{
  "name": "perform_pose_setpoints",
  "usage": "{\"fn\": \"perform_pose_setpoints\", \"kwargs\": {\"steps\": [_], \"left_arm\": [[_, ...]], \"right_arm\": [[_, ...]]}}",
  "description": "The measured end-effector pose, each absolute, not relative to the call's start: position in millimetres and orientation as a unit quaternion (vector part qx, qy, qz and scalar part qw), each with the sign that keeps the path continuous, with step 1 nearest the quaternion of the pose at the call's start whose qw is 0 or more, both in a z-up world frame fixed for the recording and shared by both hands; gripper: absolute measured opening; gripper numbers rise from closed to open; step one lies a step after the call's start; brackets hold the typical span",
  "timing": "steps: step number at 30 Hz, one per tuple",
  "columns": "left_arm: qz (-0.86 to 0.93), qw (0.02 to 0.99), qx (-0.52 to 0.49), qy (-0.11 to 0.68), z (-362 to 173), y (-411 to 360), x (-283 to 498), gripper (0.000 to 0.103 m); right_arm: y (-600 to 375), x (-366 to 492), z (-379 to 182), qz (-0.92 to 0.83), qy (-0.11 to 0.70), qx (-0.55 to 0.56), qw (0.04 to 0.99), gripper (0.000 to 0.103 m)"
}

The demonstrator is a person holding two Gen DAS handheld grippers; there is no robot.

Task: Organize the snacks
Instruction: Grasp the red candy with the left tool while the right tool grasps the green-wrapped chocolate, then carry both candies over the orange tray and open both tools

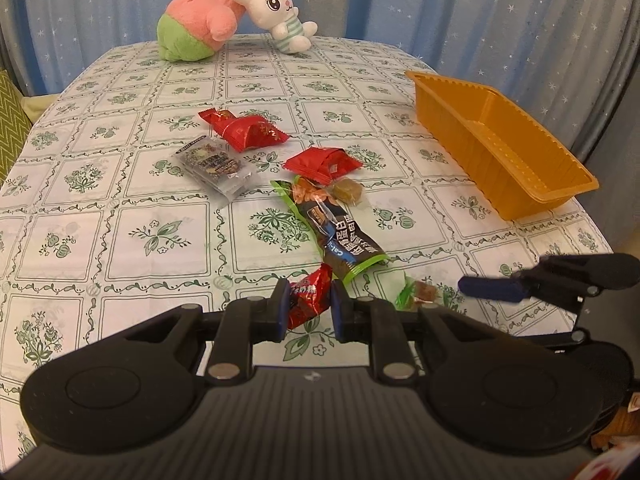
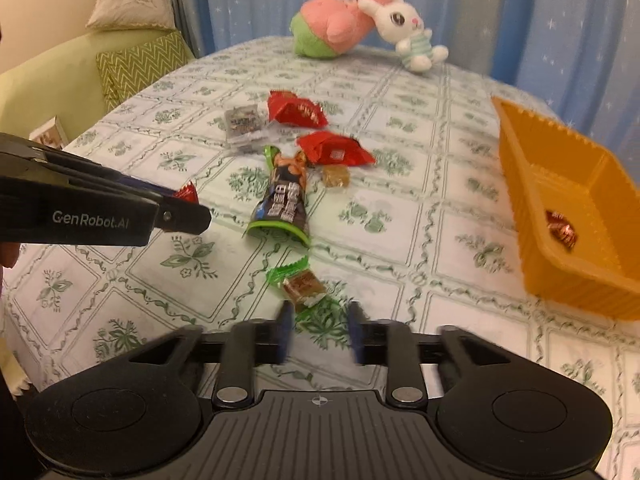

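Observation:
My left gripper (image 1: 308, 306) is shut on a small red-wrapped candy (image 1: 306, 298) just above the tablecloth; the right wrist view shows that candy (image 2: 188, 194) at the gripper's tip. My right gripper (image 2: 320, 320) stands open, and a green-wrapped brown candy (image 2: 300, 284) lies on the cloth just ahead of its fingertips, untouched. An orange plastic tray (image 2: 560, 184) at the right holds one red candy (image 2: 562, 232). Mid-table lie two red packets (image 1: 248, 130) (image 1: 324, 162), a clear packet (image 1: 214, 168), a green-and-black bar (image 1: 332, 228) and a brown candy (image 1: 348, 192).
A pink-and-green plush (image 1: 200, 20) and a white rabbit plush (image 1: 280, 16) lie at the table's far edge before a blue curtain. A green sofa with cushions (image 2: 136, 64) stands off to the left. The orange tray (image 1: 500, 148) sits near the table's right edge.

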State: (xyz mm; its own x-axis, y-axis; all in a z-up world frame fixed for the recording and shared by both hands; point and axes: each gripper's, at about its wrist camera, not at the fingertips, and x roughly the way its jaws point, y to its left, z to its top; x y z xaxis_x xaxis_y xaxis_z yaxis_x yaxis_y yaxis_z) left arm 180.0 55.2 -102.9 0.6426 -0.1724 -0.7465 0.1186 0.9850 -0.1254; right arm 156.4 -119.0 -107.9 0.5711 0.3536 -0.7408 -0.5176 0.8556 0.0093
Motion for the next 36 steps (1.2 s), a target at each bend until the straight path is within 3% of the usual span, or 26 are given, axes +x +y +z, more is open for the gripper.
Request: {"fn": "perform_pose_setpoints", "kwargs": {"steps": [8, 9, 10, 36], "left_arm": [[-0.079, 0.906, -0.032, 0.415, -101.9, 54.8, 180.3, 0.019], [-0.08, 0.905, -0.032, 0.416, -101.3, 54.7, 180.9, 0.019], [-0.079, 0.905, -0.032, 0.416, -101.1, 54.4, 180.9, 0.019], [-0.134, 0.913, -0.025, 0.384, -47.5, -29.9, 188.1, 0.019]], "right_arm": [[-111.8, 172.4, -114.3, 0.283, 0.374, -0.129, 0.874, 0.047], [-111.3, 173.4, -114.3, 0.285, 0.374, -0.129, 0.873, 0.041], [-111.4, 174.2, -114.1, 0.288, 0.376, -0.125, 0.872, 0.02], [-209.7, 153.0, -36.1, 0.166, 0.348, -0.023, 0.922, 0.02]]}}
